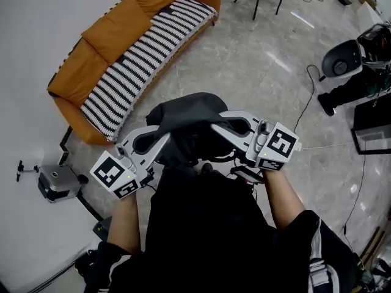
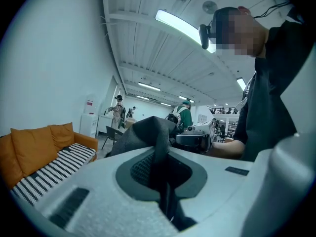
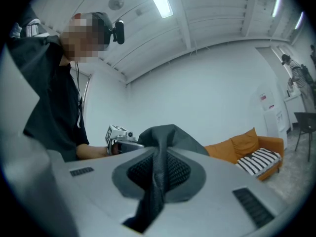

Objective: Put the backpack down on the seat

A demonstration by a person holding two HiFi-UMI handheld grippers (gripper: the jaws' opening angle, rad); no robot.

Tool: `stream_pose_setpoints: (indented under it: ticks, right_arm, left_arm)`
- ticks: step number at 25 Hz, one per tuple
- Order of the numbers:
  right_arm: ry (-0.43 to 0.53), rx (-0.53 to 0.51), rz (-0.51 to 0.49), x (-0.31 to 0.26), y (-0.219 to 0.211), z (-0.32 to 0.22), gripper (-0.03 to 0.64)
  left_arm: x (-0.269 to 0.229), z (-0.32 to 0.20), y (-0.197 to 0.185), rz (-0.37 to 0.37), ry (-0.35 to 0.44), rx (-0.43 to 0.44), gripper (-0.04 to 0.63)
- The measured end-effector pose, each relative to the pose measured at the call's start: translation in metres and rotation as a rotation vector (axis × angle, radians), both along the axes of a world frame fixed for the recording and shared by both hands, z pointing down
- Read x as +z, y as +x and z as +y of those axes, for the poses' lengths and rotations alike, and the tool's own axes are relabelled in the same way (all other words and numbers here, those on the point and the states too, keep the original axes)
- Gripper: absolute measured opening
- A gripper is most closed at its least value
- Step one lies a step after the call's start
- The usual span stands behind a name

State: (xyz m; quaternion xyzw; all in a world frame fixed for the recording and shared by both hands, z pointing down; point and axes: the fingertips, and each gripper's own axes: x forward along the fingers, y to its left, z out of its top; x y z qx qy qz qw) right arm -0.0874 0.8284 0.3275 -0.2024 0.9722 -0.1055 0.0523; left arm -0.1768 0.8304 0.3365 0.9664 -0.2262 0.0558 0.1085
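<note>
Left gripper (image 1: 164, 140) and right gripper (image 1: 215, 127) each clamped the dark grey fabric backpack (image 1: 186, 112), held well apart from the orange upholstered sofa (image 1: 116, 35).

A dark grey, soft fabric backpack (image 1: 183, 118) is seen bunched and crumpled, held up above the floor at the centre of the head view. An orange upholstered sofa (image 1: 116, 26), its seat covered by a black-and-white striped throw (image 1: 146, 47), is set well apart at eleven o'clock.

Bright, even light from ceiling strip lamps (image 2: 180, 27); glare streaks on the polished floor (image 1: 278, 60). Gripper views curve strongly toward dark corners; the backpack (image 1: 183, 124), close up, is shadowy and soft.
</note>
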Motion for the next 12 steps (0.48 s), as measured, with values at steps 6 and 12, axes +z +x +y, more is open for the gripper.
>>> stream_pose_setpoints:
  ticks: [6, 12]
  right_arm:
    - [-0.043, 0.006, 0.001, 0.009, 0.005, -0.011, 0.038]
    - [-0.083, 0.022, 0.025, 0.023, 0.011, -0.061, 0.038]
  left_arm:
    - [0.009, -0.01, 0.006, -0.003, -0.029, 0.01, 0.028]
    - [0.023, -0.059, 0.012, 0.01, -0.061, 0.025, 0.028]
